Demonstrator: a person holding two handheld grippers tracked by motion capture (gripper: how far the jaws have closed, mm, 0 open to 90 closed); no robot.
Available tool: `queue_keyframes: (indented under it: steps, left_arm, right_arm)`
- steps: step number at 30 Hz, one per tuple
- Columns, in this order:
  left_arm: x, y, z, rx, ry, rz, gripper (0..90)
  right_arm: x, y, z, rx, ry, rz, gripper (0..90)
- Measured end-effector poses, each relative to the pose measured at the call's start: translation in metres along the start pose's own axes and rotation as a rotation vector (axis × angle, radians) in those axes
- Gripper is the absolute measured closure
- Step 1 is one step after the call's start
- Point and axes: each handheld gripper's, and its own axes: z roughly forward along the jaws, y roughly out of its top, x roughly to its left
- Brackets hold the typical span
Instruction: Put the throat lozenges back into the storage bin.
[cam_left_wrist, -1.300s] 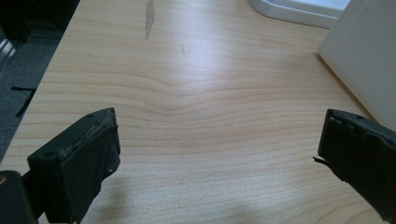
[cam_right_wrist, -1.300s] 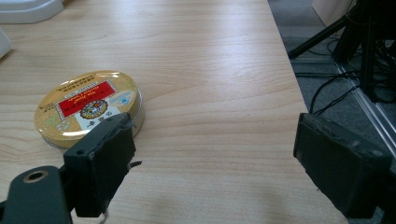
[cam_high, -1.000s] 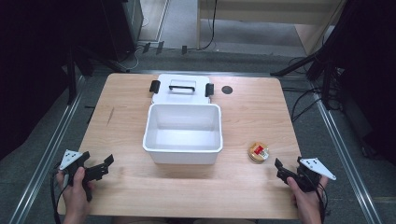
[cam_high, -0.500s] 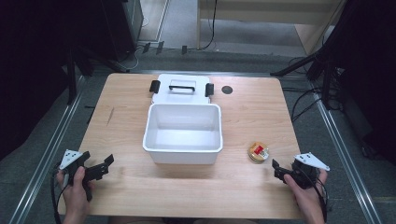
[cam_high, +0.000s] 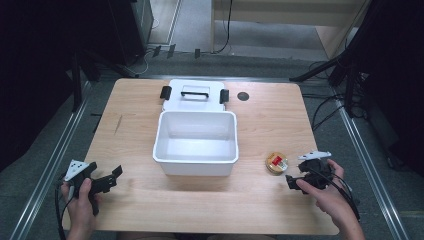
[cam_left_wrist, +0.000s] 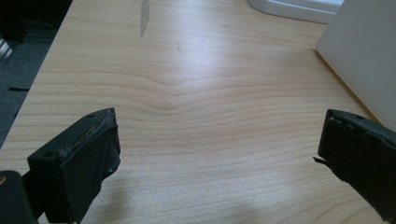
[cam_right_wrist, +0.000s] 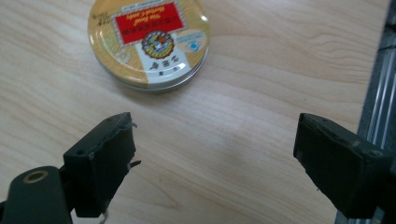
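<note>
- Round yellow tin with the red label (cam_high: 276, 163) sits on the light wooden surface (cam_high: 135, 125), seen from the high view just right of the white plastic bin (cam_high: 196, 142), with the right hand-held gripper (cam_high: 295, 182) near it on the person's side. The approach comes in low from the side, so I'd judge a shove more likely than a grip; the flat tin could skate toward the bin wall.
- Same view: the white lid with the black handle (cam_high: 192, 94) lies behind the bin, out of the way. The left hand-held gripper (cam_high: 111, 177) hovers well apart at the near-left corner, too far to steady anything.
- Left gripper view: the left hand-held gripper's jaws stand wide apart over bare wood, holding nothing, with the bin's wall (cam_left_wrist: 369, 60) off at the right. Little risk here.
- Right gripper view: the right hand-held gripper (cam_right_wrist: 212, 154) is spread wide and empty, and the tin (cam_right_wrist: 148, 43) lies ahead but off toward the left jaw. Closing from this line, that jaw could clip the rim and flip or slide the tin; the surface's edge (cam_right_wrist: 380, 107) close by is another hazard.
</note>
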Motion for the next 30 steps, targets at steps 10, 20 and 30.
queue_keyframes:
  steps: [10, 20, 30]
  left_arm:
    - [0.000, 0.000, 0.000, 0.002, -0.002, -0.002, 0.0]
    - [0.000, 0.000, 0.000, 0.003, -0.002, -0.002, 0.0]
    - [0.001, 0.000, 0.000, 0.003, -0.004, -0.004, 0.0]
  right_arm:
    - [0.008, 0.034, 0.000, 0.213, 0.076, -0.103, 12.7]
    - [0.021, 0.062, 0.010, 0.333, 0.101, -0.147, 1.0]
    - [0.025, 0.083, 0.016, 0.355, 0.100, -0.147, 0.9]
